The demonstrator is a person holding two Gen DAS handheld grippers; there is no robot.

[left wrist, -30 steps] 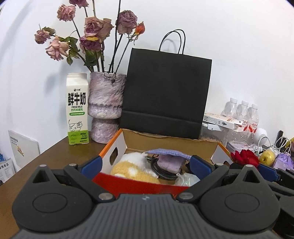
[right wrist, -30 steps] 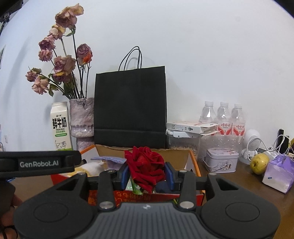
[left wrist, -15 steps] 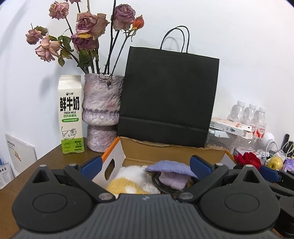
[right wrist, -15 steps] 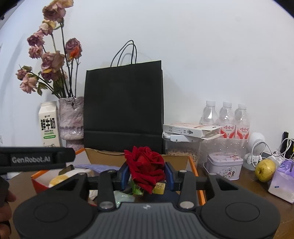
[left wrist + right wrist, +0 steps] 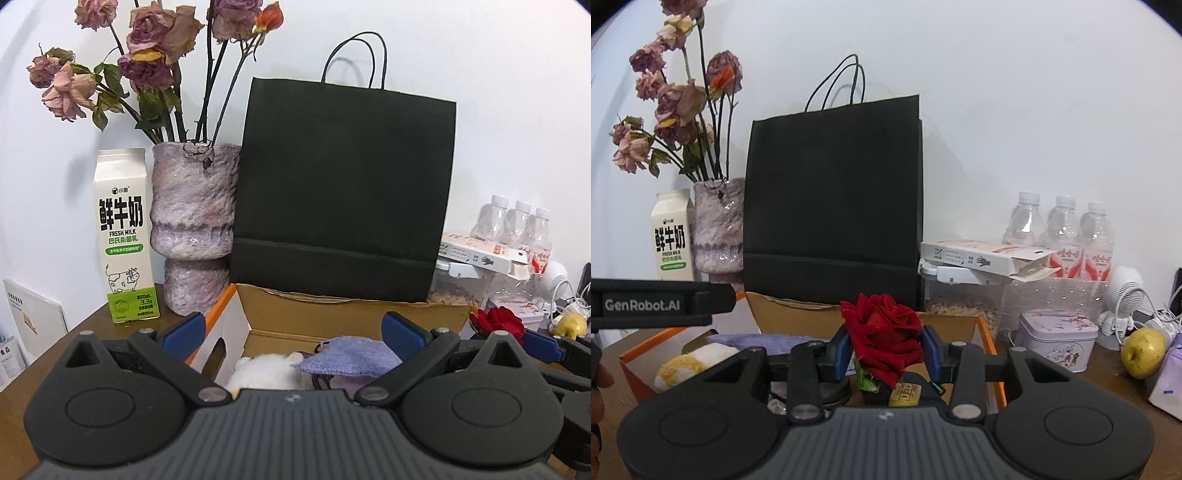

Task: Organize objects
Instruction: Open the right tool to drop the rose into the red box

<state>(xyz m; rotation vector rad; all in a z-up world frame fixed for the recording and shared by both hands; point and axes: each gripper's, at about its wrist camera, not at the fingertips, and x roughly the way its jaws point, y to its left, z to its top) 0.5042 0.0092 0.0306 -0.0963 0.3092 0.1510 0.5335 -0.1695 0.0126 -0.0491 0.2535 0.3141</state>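
Red rose [image 5: 884, 332]: one, clamped between the blue pads of the right gripper [image 5: 885, 352], bloom upright and standing above the fingers; it also shows at the far right of the left wrist view.
Right gripper: closed narrow on the rose, both pads pressing its petals, held over the near right part of the box.
Left gripper [image 5: 291, 330]: spread wide and gripping nothing — its pads hang apart above the box, one over the left wall, one over the purple cloth.
Cardboard box [image 5: 986, 332]: one, open-topped with orange edges, directly below and ahead of both grippers.
In the box: one purple cloth [image 5: 351, 358], one white-and-yellow plush [image 5: 683, 363], some small items under the right gripper that I cannot make out.
Black paper bag [image 5: 833, 192]: one, upright just behind the box, straight ahead of the right gripper.
Vase of dried roses [image 5: 194, 229]: one, ahead-left of the left gripper, touching the bag's side.
Milk carton [image 5: 125, 236]: one, left of the vase.
Water bottles [image 5: 1062, 225]: three, ahead-right of the right gripper.
Yellow-green fruit [image 5: 1143, 352]: one — far right.
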